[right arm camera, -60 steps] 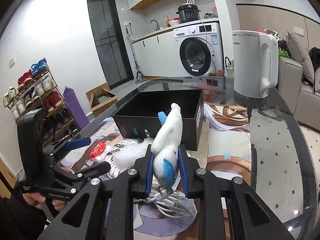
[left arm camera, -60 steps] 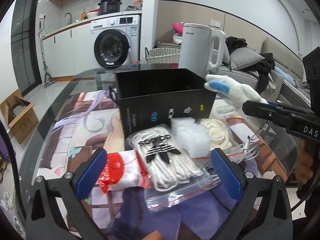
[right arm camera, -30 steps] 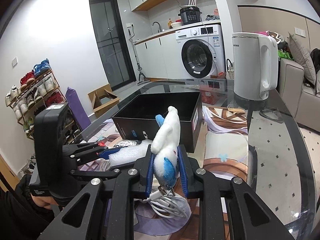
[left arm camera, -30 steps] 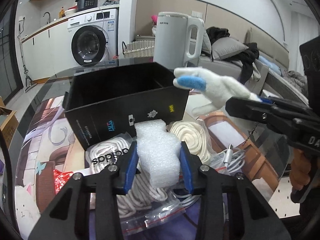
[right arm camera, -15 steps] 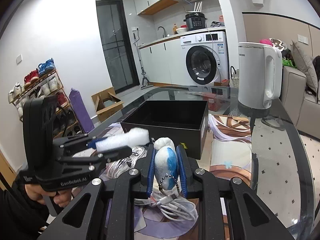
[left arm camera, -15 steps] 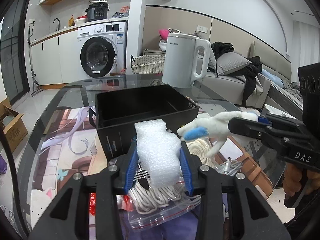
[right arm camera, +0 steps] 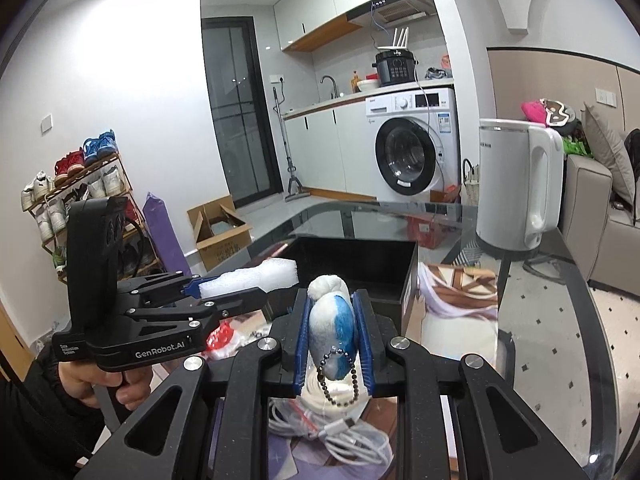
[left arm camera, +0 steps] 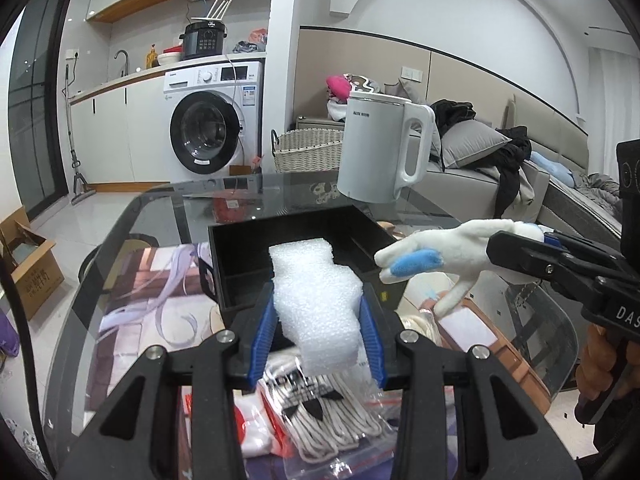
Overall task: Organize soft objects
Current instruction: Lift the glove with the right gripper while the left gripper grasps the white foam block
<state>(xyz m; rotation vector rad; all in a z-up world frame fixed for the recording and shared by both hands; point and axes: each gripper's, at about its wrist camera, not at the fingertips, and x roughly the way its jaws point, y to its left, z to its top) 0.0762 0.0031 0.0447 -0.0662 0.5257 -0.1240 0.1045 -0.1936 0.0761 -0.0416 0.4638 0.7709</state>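
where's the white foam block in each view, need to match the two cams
Left wrist view: the foam block sits low in the centre, clamped in the left gripper, in front of the black box.
Right wrist view: it shows at centre left, side on, sticking out toward the box.
Shared landmark: the white kettle, behind the box in both.

Soft things over a glossy table

Bubbly white foam block [left arm camera: 316,300], fuzzy plush toy [left arm camera: 436,254], matt black box [left arm camera: 240,256] are showing above the reflecting glass table [left arm camera: 160,216].
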